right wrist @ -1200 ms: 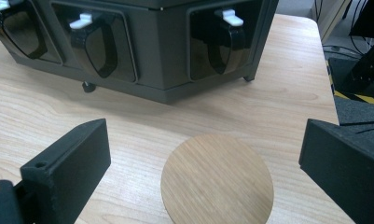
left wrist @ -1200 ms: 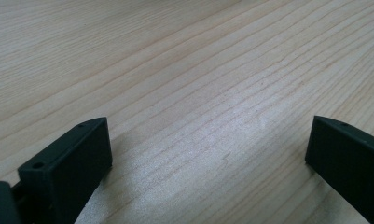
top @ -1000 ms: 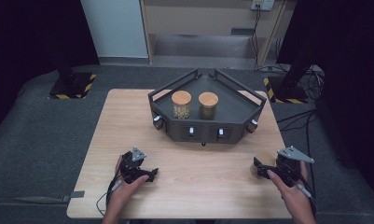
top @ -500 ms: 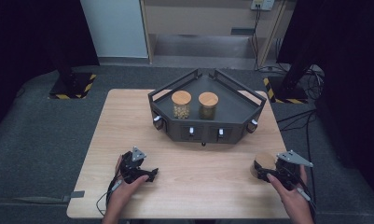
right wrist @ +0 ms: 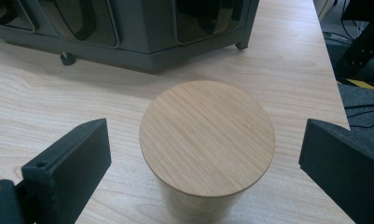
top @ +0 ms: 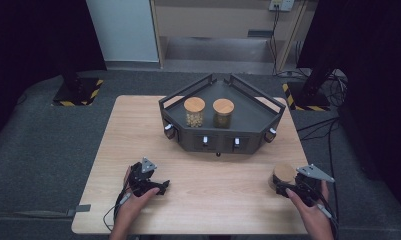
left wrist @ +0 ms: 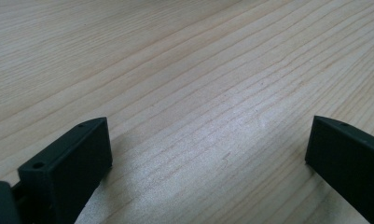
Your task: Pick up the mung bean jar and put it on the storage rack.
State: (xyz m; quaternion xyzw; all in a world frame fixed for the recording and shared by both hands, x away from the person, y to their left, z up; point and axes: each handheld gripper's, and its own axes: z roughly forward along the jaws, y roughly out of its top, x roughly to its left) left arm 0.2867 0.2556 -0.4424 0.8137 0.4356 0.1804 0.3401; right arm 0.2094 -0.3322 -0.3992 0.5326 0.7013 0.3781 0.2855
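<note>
A pale wooden worktop (top: 138,130) carries a dark, angular tray (top: 248,125) at its far middle, with two wooden-lidded jars standing side by side inside: the left jar (top: 194,111) shows light contents, the right jar (top: 223,113) darker ones. A third jar with a wooden lid (right wrist: 207,135) stands upright near the worktop's front right corner, apart from the tray. The right claw (right wrist: 203,154) sits wide, its jaws on either side of this jar with gaps on both sides, touching neither. In the high view the right claw (top: 283,187) lies just beside the jar (top: 284,175), held by a hand (top: 308,207). The left claw (left wrist: 208,149) is also wide, with bare wood between its jaws; it rests low at the front left (top: 158,187).
</note>
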